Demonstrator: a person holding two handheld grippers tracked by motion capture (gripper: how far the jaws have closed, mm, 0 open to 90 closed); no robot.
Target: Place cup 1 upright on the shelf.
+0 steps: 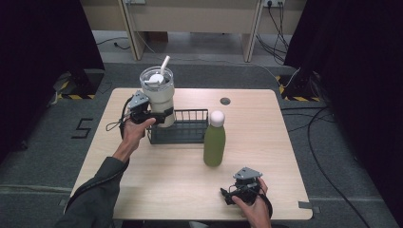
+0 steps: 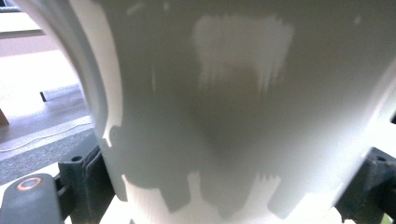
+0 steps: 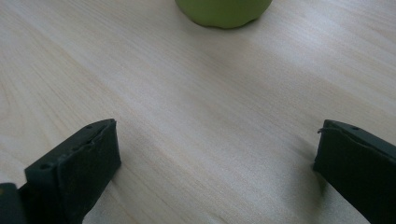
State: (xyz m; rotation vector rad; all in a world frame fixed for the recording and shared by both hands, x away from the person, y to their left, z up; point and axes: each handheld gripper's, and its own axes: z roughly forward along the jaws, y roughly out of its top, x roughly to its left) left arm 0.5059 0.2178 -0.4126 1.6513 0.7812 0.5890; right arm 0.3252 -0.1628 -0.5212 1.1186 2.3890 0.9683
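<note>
Gripping a white tumbler [image 1: 158, 95] at far left of the high view, with the left gripper [image 1: 151, 116] clamped low on its body, the straw and lid up top. Held upright, apparently lifted at the left end of the black wire basket [image 1: 183, 127], probably so the drink stays level and the wide body can go in or come out past the basket wall; cannot tell whether its base touches anything. Jaws in the left gripper view pressed against both flanks of the tumbler [image 2: 233, 116], spread wide by its girth, a black pad showing at each lower corner. Pinching firmly, judging by how squarely the wall sits between them.

Standing further right, just beside the basket's right end, a green bottle [image 1: 214, 143] with a white cap, upright on the wooden table [image 1: 266, 123], untouched.

Resting near the front edge at right, the right gripper [image 1: 233, 194], low over the wood and aimed toward the bottle [image 3: 224, 11]. Jaws spread wide apart, holding nothing, bare tabletop between them. Likely parked clear so the left side can work unhindered, yet placed for a reach to the bottle.
</note>
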